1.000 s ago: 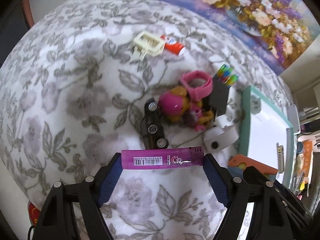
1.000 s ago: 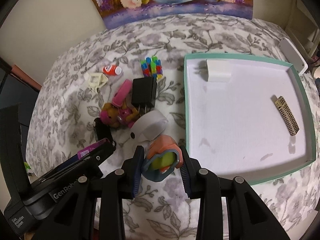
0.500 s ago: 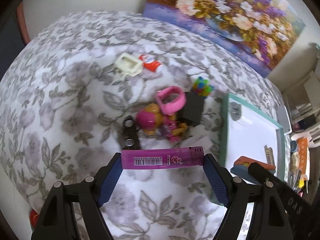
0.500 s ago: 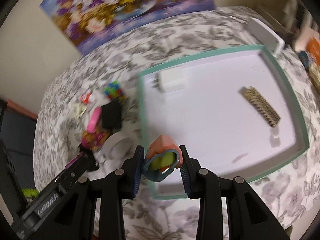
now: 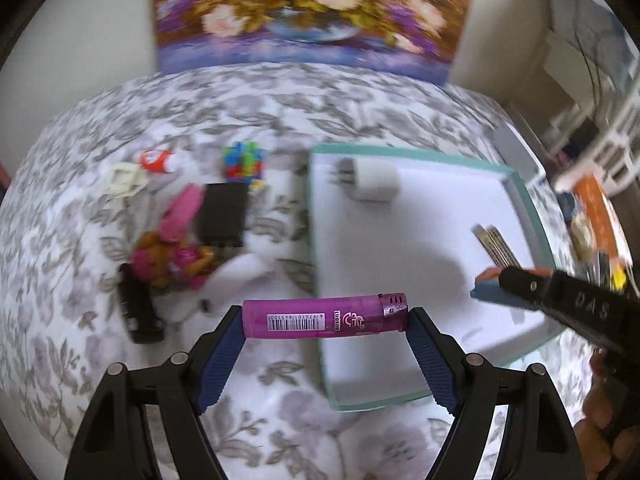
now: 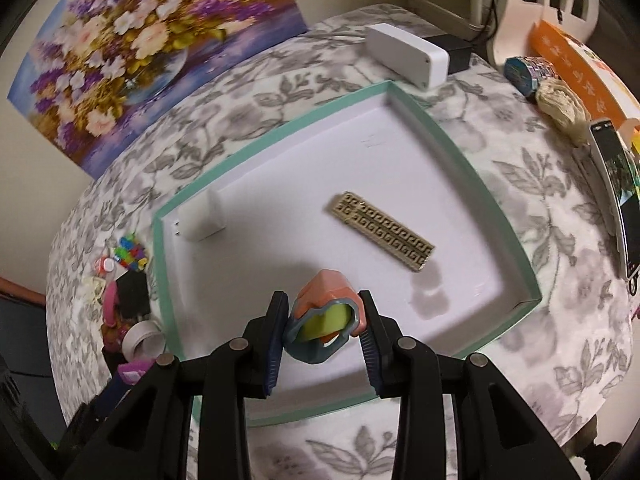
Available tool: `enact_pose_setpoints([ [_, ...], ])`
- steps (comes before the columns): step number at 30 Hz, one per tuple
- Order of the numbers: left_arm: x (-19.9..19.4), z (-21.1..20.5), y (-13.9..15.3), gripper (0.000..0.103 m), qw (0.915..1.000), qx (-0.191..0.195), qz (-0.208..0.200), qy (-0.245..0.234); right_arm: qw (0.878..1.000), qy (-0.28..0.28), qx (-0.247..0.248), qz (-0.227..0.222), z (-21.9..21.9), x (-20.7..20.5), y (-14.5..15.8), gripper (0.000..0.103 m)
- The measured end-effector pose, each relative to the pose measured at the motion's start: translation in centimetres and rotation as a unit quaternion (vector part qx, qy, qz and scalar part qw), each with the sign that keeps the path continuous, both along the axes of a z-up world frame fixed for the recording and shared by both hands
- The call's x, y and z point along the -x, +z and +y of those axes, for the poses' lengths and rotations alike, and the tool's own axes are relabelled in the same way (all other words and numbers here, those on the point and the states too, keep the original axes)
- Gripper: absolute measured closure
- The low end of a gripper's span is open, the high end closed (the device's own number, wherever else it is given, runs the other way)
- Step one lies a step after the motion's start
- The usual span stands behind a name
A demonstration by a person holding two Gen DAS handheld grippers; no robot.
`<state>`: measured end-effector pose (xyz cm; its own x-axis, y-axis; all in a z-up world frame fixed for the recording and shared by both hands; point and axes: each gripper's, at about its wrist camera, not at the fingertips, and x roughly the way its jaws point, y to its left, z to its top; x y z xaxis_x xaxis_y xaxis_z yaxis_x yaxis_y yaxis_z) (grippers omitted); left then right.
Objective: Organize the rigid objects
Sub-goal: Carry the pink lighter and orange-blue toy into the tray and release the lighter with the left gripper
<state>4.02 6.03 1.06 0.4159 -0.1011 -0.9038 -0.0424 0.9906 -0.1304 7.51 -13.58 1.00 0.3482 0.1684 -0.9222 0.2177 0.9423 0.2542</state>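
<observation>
My left hand-held gripper (image 5: 325, 322) is clamped end to end on the purple lighter (image 5: 325, 317), carried level above the near-left rim of the teal tray (image 6: 486, 196), presumably so it lays flat inside. My right hand-held gripper (image 6: 323, 322) is closed on the orange-and-teal tape dispenser (image 6: 325, 318), over the tray floor near the gold patterned hair clip (image 6: 383, 236) and white charger (image 6: 201, 221). Remaining toys sit left of the tray on the floral-covered desk (image 6: 540, 360).

Home room, floral tablecloth (image 6: 532, 184), flower painting (image 5: 312, 12), scattered toys (image 5: 168, 252)
</observation>
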Motion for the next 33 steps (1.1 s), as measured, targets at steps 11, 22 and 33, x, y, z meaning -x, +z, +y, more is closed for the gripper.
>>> enact_pose_setpoints([
  [11, -2.1, -3.3, -2.4, 0.020, 0.9980, -0.035, 0.028, -0.044, 1.000, -0.005, -0.004, 0.001, -0.9, -0.5, -0.5, 0.067],
  [22, -3.2, -4.2, -4.4, 0.020, 0.9975, -0.028, 0.032, -0.055, 1.000, -0.001, 0.009, 0.014, -1.0, -0.6, -1.3, 0.067],
  [33, -3.1, -5.0, -4.4, 0.020, 0.9966, -0.031, 0.039, -0.066, 0.999, -0.003, 0.022, 0.030, -1.1, -0.4, -1.6, 0.067],
])
